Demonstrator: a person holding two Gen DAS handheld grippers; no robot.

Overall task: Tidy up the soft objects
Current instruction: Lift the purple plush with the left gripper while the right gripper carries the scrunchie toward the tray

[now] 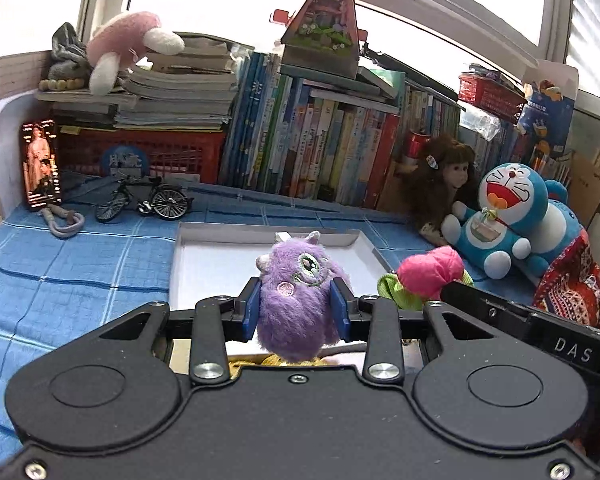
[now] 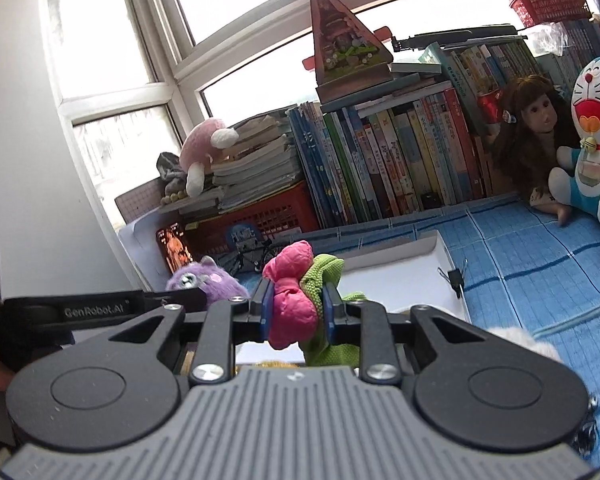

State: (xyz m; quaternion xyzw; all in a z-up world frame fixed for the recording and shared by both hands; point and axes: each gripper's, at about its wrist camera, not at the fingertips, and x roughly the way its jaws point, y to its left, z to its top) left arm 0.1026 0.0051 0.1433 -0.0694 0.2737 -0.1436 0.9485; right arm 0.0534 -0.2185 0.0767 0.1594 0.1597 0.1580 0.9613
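Purple fur was seen bulging between the blue pads (image 1: 251, 312) of the left gripper (image 1: 296, 312), whose jaws were narrowed onto the sides of a purple monster plush (image 1: 296, 300), so that the toy was clamped upright and raised clear of the blue checked cloth (image 1: 80, 280). A pink and green soft toy (image 2: 300, 300) was gripped in the same way by the right gripper (image 2: 296, 312), its jaws drawn in as far as the squeezed fabric allowed, with a green part hanging below the pads. Both toys were held over the near edge of a shallow white box (image 1: 204, 264), which was laid flat on the cloth near its middle, and the two grippers were kept just beside each other (each was caught at the side of the other's view). A small dark clip (image 2: 455, 278) was seen inside the box by its right wall. At the far right corner of the cloth a blue cat plush (image 1: 508, 216) was propped beside a brown-haired doll (image 1: 440, 184). A row of books (image 1: 320, 144) was ranged along the far edge, with a triangular house model (image 1: 324, 20) set on top. Toward the far left corner a red crate (image 1: 148, 152), a model bicycle (image 1: 144, 200) and a lit phone (image 1: 42, 164) were placed, and a pink plush (image 1: 124, 44) was laid on the stacked books above.
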